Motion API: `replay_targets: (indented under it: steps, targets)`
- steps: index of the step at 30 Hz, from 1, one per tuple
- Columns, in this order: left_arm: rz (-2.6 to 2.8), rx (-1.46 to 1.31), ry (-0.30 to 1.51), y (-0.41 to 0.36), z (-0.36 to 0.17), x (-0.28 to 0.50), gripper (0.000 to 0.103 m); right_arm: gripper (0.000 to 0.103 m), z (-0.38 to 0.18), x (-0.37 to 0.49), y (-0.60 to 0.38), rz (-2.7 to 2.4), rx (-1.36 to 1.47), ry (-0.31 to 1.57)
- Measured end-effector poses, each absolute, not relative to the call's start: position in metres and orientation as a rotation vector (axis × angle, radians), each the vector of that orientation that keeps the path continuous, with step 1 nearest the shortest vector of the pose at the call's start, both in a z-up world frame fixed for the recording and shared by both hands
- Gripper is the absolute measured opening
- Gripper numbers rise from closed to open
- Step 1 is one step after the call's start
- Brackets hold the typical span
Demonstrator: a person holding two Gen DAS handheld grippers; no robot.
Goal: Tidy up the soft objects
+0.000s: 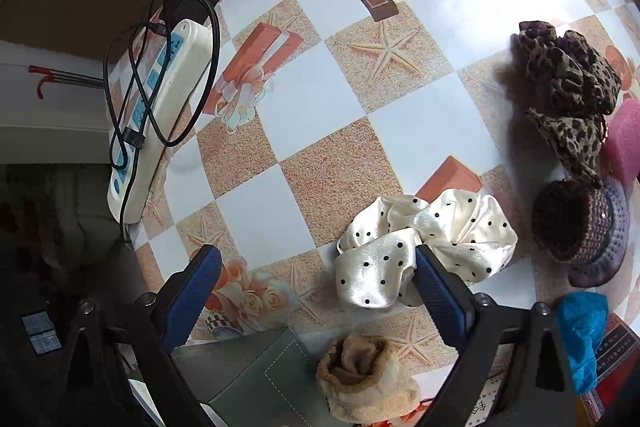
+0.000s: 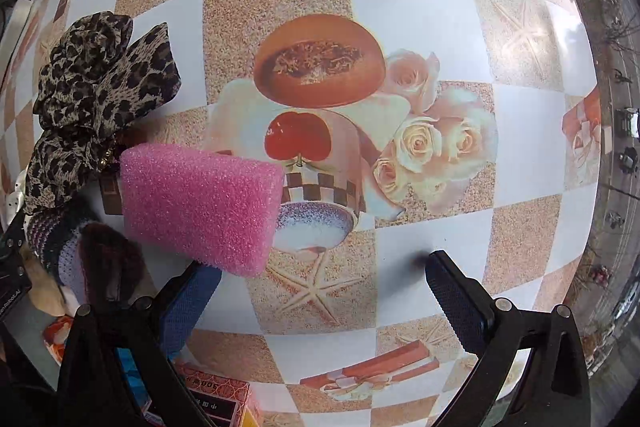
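In the left wrist view, my left gripper (image 1: 316,263) is open and empty; its right finger (image 1: 440,291) overlaps the near edge of a white polka-dot satin scrunchie (image 1: 432,239). A beige fuzzy sock (image 1: 364,383) lies below between the fingers. A leopard-print scrunchie (image 1: 568,87), a knitted purple-brown piece (image 1: 580,227) and a pink sponge (image 1: 624,139) lie at the right. In the right wrist view, my right gripper (image 2: 324,275) is open and empty; the pink sponge (image 2: 200,203) lies just beyond its left finger, beside the leopard scrunchie (image 2: 100,87) and the knitted piece (image 2: 92,255).
A white power strip (image 1: 160,107) with a black cable and plug sits at the table's left edge. A grey box (image 1: 256,379) and a blue plastic item (image 1: 584,331) lie near me. A red printed box (image 2: 216,399) sits at the near edge. The patterned tablecloth (image 2: 400,27) covers the table.
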State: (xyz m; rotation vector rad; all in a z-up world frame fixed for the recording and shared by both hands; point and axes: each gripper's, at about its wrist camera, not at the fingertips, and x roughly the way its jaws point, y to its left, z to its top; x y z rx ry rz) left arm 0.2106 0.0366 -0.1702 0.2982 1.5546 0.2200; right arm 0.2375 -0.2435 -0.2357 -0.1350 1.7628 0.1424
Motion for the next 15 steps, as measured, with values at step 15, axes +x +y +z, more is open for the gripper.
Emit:
replay_targets:
  steps: [15]
  targets:
    - [0.24,-0.308,1.576,0.064,-0.172,0.202,0.097,0.103,-0.194,0.219,-0.214,0.414,-0.275,1.544]
